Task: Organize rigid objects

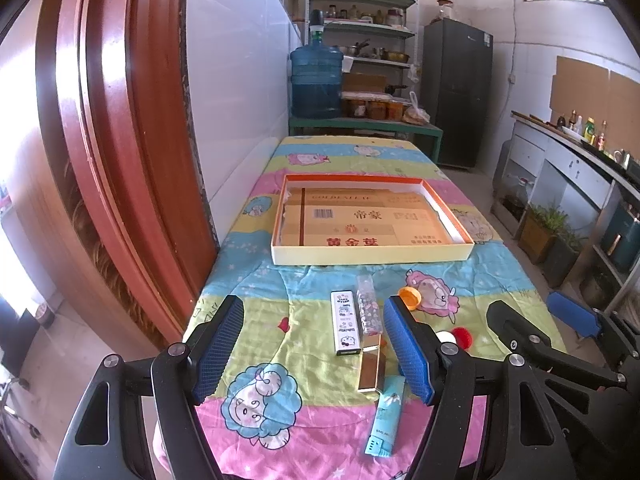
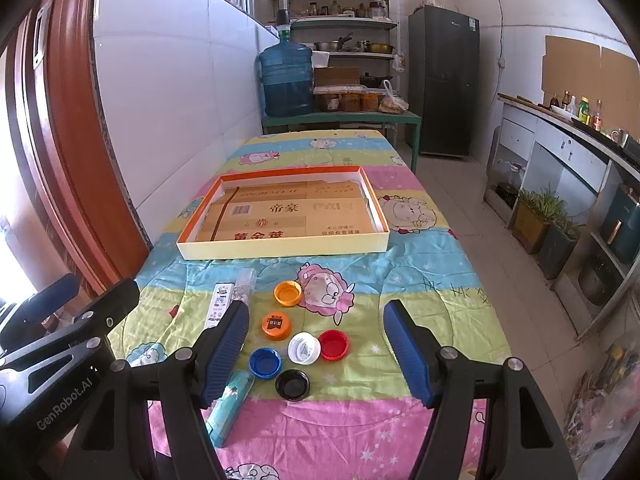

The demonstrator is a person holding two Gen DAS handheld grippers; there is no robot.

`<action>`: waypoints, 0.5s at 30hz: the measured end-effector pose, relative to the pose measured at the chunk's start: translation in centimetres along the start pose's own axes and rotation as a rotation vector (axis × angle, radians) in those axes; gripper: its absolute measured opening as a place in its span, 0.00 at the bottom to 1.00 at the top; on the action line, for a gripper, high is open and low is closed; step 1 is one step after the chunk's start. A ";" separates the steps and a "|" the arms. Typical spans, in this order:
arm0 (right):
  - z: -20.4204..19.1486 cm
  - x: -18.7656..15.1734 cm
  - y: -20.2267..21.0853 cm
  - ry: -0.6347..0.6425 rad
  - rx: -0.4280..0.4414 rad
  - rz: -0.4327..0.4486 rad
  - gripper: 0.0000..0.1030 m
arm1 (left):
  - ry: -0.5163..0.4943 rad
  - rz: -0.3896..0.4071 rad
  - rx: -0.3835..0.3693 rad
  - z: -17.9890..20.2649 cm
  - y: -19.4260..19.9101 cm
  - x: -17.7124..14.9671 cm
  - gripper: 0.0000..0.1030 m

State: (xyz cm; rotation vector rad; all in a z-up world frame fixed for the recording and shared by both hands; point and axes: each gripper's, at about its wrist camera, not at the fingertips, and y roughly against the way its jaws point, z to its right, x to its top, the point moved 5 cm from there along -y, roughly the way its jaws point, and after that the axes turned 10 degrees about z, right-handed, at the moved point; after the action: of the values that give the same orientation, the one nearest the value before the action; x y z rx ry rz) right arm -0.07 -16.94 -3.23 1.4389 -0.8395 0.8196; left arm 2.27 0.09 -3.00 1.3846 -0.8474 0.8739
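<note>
A shallow orange-rimmed box tray (image 1: 370, 254) (image 2: 280, 249) lined with cardboard lies mid-table. Nearer me lie a white cartoon-printed box (image 1: 345, 322) (image 2: 218, 304), a clear patterned tube (image 1: 368, 310) (image 2: 245, 282), a gold box (image 1: 372, 368) and a teal tube (image 1: 386, 416) (image 2: 232, 402). Several bottle caps sit beside them: orange (image 2: 287, 293), orange with label (image 2: 276, 326), white (image 2: 305, 347), red (image 2: 333, 345), blue (image 2: 265, 362), black (image 2: 292, 385). My left gripper (image 1: 316, 348) hangs open above the boxes. My right gripper (image 2: 316, 350) hangs open above the caps. Neither holds anything.
The table wears a colourful cartoon cloth (image 1: 340, 152). A red wooden door (image 1: 120, 140) and white tiled wall flank the left. A water jug (image 2: 286, 78), shelves and a dark fridge (image 2: 442, 80) stand behind. A counter (image 2: 560, 148) and planters line the right aisle.
</note>
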 end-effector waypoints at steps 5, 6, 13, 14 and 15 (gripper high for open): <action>0.0 0.0 0.3 0.006 -0.002 0.006 0.68 | 0.000 0.001 0.001 0.0 0.0 0.0 0.72; 0.0 0.0 0.3 0.006 -0.001 0.006 0.68 | -0.001 0.001 0.002 0.0 0.0 0.0 0.72; -0.1 0.1 0.5 0.012 0.002 0.007 0.68 | -0.002 0.004 0.006 -0.1 0.1 0.0 0.72; -0.1 0.1 0.5 0.012 0.003 0.006 0.68 | -0.003 0.003 0.006 -0.1 0.1 0.0 0.72; -0.1 0.1 0.5 0.013 0.004 0.006 0.68 | -0.002 0.003 0.006 -0.1 0.1 0.0 0.72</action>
State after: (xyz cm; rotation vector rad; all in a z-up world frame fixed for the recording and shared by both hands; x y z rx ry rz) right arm -0.48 -16.89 -2.88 1.4334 -0.8332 0.8346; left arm 2.14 0.23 -2.98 1.3897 -0.8494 0.8779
